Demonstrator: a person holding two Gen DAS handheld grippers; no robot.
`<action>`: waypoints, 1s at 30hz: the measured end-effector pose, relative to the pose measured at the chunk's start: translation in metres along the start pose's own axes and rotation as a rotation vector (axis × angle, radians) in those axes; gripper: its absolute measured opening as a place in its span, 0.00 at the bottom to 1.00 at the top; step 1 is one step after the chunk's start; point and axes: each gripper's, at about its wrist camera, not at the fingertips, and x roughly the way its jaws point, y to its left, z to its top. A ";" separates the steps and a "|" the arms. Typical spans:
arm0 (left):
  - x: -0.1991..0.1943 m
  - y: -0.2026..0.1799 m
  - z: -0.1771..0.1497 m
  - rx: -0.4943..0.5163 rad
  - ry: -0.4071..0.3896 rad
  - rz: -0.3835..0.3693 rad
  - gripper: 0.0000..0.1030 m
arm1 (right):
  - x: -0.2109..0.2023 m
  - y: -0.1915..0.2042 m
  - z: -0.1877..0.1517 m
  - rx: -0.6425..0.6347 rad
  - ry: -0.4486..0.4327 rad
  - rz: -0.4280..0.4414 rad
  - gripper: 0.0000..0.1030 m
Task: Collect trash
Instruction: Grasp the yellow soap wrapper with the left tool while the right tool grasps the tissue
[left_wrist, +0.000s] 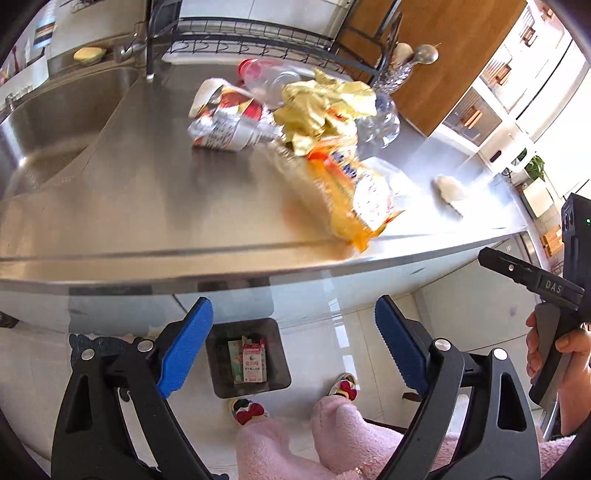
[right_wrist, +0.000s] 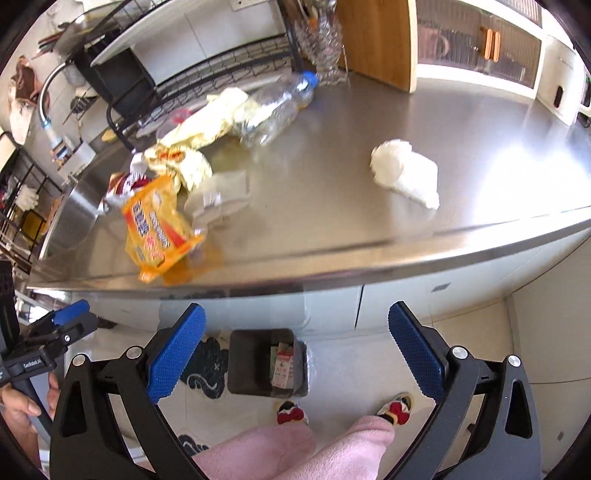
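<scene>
Trash lies on the steel counter (left_wrist: 147, 206): an orange snack bag (left_wrist: 362, 199) at the front edge, crumpled yellow wrappers (left_wrist: 325, 107), a red and white carton (left_wrist: 229, 122), a clear plastic bottle (left_wrist: 269, 79) and a white crumpled tissue (left_wrist: 448, 190). In the right wrist view the orange bag (right_wrist: 159, 229), the bottle (right_wrist: 277, 107) and the tissue (right_wrist: 404, 171) also show. A dark bin (left_wrist: 247, 358) on the floor holds a small carton; it also shows in the right wrist view (right_wrist: 266, 363). My left gripper (left_wrist: 295, 347) and right gripper (right_wrist: 297, 350) are both open and empty, held over the bin, below the counter edge.
A sink (left_wrist: 48, 122) lies at the counter's left, a black dish rack (left_wrist: 251, 33) at the back, a wooden board (right_wrist: 376, 40) against the wall. The person's pink-clad legs and slippers (right_wrist: 291, 413) stand beside the bin.
</scene>
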 end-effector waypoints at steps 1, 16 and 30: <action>-0.001 -0.006 0.004 0.011 -0.014 -0.006 0.80 | -0.004 -0.004 0.008 0.003 -0.021 -0.009 0.96; 0.059 -0.035 0.061 -0.017 0.017 -0.069 0.68 | 0.022 -0.066 0.080 0.038 -0.080 -0.104 0.85; 0.088 -0.029 0.069 -0.048 0.085 -0.046 0.16 | 0.063 -0.075 0.089 0.015 0.013 -0.077 0.19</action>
